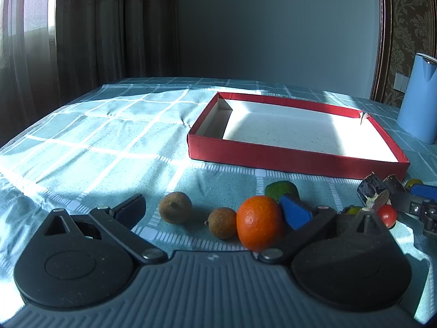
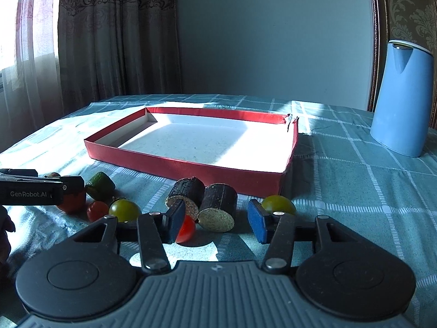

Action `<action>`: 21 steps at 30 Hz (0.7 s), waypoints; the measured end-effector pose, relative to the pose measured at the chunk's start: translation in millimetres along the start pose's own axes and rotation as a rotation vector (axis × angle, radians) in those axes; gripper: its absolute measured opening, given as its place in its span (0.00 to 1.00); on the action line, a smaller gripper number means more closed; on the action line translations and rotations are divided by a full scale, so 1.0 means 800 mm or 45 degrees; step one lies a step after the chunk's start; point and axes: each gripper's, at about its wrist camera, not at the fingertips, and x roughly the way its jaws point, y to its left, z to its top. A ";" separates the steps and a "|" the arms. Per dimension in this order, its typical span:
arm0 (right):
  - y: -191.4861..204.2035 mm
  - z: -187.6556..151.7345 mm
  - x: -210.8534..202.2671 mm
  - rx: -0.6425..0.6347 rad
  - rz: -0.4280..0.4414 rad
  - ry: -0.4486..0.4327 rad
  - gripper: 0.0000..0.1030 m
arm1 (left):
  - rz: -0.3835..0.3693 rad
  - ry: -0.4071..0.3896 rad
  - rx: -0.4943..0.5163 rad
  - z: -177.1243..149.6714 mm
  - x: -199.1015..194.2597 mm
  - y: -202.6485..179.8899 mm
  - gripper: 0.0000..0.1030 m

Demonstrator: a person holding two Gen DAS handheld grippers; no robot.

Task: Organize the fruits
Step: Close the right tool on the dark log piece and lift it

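A red-walled tray (image 1: 273, 154) with a white floor lies on the checked cloth, also in the right wrist view (image 2: 191, 165). My left gripper (image 1: 213, 209) is open low over the cloth; an orange (image 1: 259, 222) sits against its right finger, with two brown fruits (image 1: 175, 207) (image 1: 221, 222) between the fingers and a green fruit (image 1: 281, 190) behind. My right gripper (image 2: 217, 220) is open; two dark cut cylinders (image 2: 187, 192) (image 2: 218, 207) lie just beyond it, a red tomato (image 2: 187, 229) by its left finger, a green tomato (image 2: 278, 203) behind its right finger.
A blue jug (image 2: 401, 98) stands at the right, also in the left wrist view (image 1: 420, 98). In the right wrist view a red tomato (image 2: 97, 210), a green tomato (image 2: 125, 210) and the green fruit (image 2: 100, 186) lie left. Curtains hang behind the table's left edge.
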 end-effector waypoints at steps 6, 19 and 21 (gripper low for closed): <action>-0.011 0.006 0.009 0.035 0.025 0.010 0.44 | -0.001 0.002 0.000 -0.001 0.001 -0.001 1.00; -0.054 0.005 0.032 0.354 0.237 0.114 0.39 | -0.010 0.020 0.001 0.000 0.003 0.000 1.00; -0.056 0.004 0.032 0.370 0.239 0.112 0.31 | -0.010 0.023 0.002 0.000 0.003 0.000 1.00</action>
